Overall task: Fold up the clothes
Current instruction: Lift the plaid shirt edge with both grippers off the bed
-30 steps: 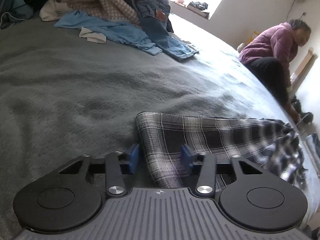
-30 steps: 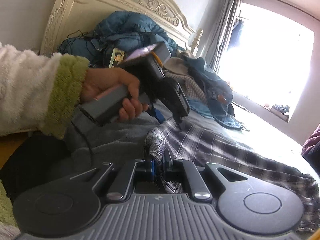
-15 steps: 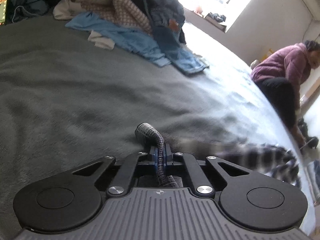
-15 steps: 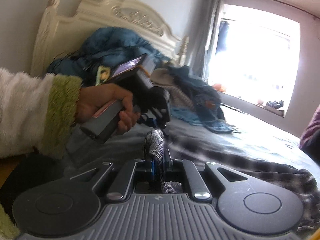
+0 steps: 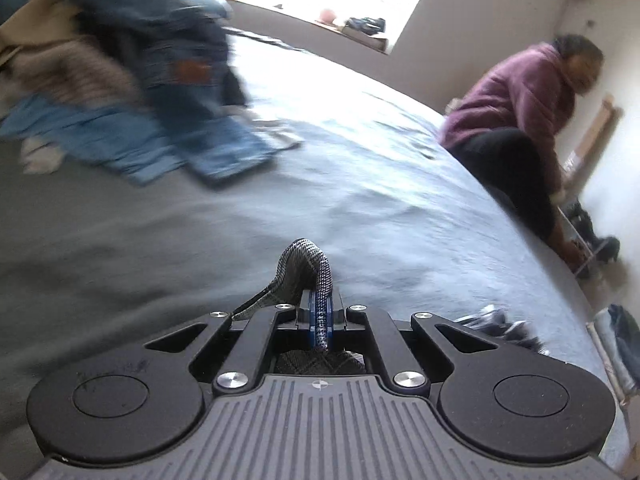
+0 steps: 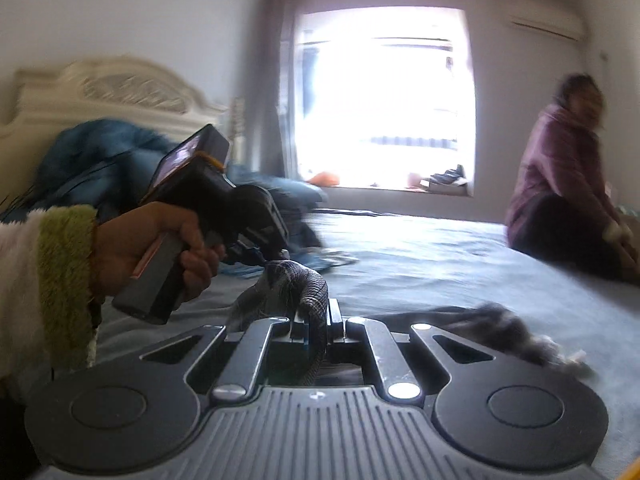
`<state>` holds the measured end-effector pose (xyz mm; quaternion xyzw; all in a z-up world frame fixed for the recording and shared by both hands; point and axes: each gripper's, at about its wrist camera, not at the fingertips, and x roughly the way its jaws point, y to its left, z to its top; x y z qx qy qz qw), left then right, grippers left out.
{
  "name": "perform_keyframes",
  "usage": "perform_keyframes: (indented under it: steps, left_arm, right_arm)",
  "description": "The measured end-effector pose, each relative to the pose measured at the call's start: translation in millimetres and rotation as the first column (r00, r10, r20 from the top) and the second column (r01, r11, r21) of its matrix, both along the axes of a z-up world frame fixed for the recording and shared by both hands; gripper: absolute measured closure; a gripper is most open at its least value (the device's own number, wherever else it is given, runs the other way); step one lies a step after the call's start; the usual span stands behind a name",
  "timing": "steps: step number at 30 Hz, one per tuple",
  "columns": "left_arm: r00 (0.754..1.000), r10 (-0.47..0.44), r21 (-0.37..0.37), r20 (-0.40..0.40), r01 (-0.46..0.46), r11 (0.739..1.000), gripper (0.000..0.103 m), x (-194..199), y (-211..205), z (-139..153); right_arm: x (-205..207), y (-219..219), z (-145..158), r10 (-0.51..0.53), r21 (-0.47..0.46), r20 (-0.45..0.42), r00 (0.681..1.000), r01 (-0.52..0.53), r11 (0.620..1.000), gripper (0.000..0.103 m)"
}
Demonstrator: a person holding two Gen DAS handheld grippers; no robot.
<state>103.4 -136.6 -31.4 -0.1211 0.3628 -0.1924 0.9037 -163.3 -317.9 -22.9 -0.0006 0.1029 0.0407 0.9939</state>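
A black-and-white plaid garment (image 5: 306,264) is pinched at its edge in my left gripper (image 5: 320,312), which is shut on it above the grey bed (image 5: 360,200). My right gripper (image 6: 316,320) is shut on another part of the same plaid garment (image 6: 296,284), whose folded edge bulges over the jaws. The rest of the cloth trails off to the right, blurred, behind both gripper bodies (image 6: 500,328). In the right wrist view a hand in a fluffy white and green sleeve (image 6: 60,272) holds the left gripper (image 6: 256,252) just left of mine.
A pile of jeans and other clothes (image 5: 152,92) lies at the far left of the bed by the white headboard (image 6: 100,92). A person in a purple jacket (image 5: 532,120) sits at the bed's right edge. A bright window (image 6: 384,100) is behind.
The left gripper closed on the plaid edge. Both grippers then lifted and carried it across the bed toward the window side; the garment, spread flat before, now trails behind them.
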Motion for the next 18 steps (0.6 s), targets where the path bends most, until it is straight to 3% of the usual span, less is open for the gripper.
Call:
perform_keyframes:
  steps: [10, 18]
  left_arm:
    - [0.992, -0.124, 0.096, 0.006, 0.123, 0.988, 0.100, 30, -127, -1]
    - [0.980, -0.197, 0.157, 0.003, 0.194, 0.968, 0.100, 43, -192, -12]
  right_arm:
    - [17, -102, -12, -0.193, 0.146, 0.004, 0.981, 0.191, 0.971, 0.096]
    - [24, -156, -29, -0.279, 0.240, -0.024, 0.960, 0.277, 0.930, 0.096]
